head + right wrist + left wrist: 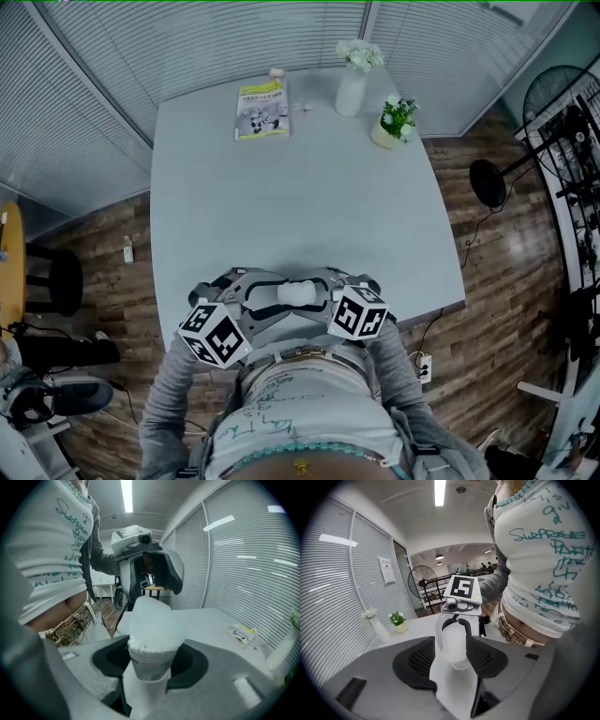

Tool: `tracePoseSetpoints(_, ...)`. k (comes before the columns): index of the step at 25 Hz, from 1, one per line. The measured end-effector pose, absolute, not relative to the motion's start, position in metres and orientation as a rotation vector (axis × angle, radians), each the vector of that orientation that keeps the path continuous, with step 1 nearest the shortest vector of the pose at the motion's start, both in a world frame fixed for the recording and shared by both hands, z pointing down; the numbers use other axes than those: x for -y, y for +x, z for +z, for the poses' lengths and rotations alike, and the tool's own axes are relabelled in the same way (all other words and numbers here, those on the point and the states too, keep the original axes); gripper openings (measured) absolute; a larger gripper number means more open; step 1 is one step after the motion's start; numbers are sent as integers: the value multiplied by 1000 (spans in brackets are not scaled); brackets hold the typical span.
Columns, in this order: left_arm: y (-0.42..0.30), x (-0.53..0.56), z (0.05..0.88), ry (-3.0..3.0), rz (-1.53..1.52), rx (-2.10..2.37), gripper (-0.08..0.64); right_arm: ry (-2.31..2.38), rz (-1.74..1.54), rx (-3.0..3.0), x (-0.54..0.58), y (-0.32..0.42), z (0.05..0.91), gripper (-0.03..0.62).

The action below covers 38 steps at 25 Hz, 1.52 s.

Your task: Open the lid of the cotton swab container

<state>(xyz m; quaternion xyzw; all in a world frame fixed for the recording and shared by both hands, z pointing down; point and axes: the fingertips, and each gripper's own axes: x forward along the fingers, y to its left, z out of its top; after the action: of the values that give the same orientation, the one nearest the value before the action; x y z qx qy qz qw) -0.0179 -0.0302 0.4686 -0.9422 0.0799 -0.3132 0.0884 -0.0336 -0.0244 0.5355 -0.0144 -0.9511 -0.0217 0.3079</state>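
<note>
The right tool is clenched on the lower, labelled body of the small round translucent plastic cotton swab container, with its jaws standing fairly wide around it. The left tool faces it from the opposite side, with the container's frosted plastic lid between its jaws. The pads appear to lie against the lid's sides, though how firmly is hard to say. The lid sits askew, and white cotton tips show at the seam, so I judge it partly lifted but not off. The container hangs between the two tools, close to the person's waist, above the near edge of the pale grey bench.

It is likely very light, thin-walled and smooth, so it could slip or buckle under a hard squeeze. The body is best held low, as it is now, and the lid by its sides. Keeping the container upright should stop the swabs from spilling.
</note>
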Motion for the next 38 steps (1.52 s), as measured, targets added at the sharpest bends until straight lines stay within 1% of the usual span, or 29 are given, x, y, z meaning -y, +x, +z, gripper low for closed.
tracePoseSetpoints(12,-23,56,436,-2849,-763,-402,173,-32,-83,2580,31,-32,524,212)
tracePoseSetpoints(20,-32,75,428,-2838,-733,-520,152,-70,-78,2622,23,-39,518,212)
tracePoseSetpoints(30,-36,83,427,-2886,-677,-567,152,-60,-66,2652,24,-38,512,207)
tracePoseSetpoints(36,-31,79,412,-2972,-499,-539,152,-4,-48,2678,35,-34,510,207)
tracePoseSetpoints(38,-34,76,414,-3013,-492,-530,156,20,-38,2689,39,-32,507,207)
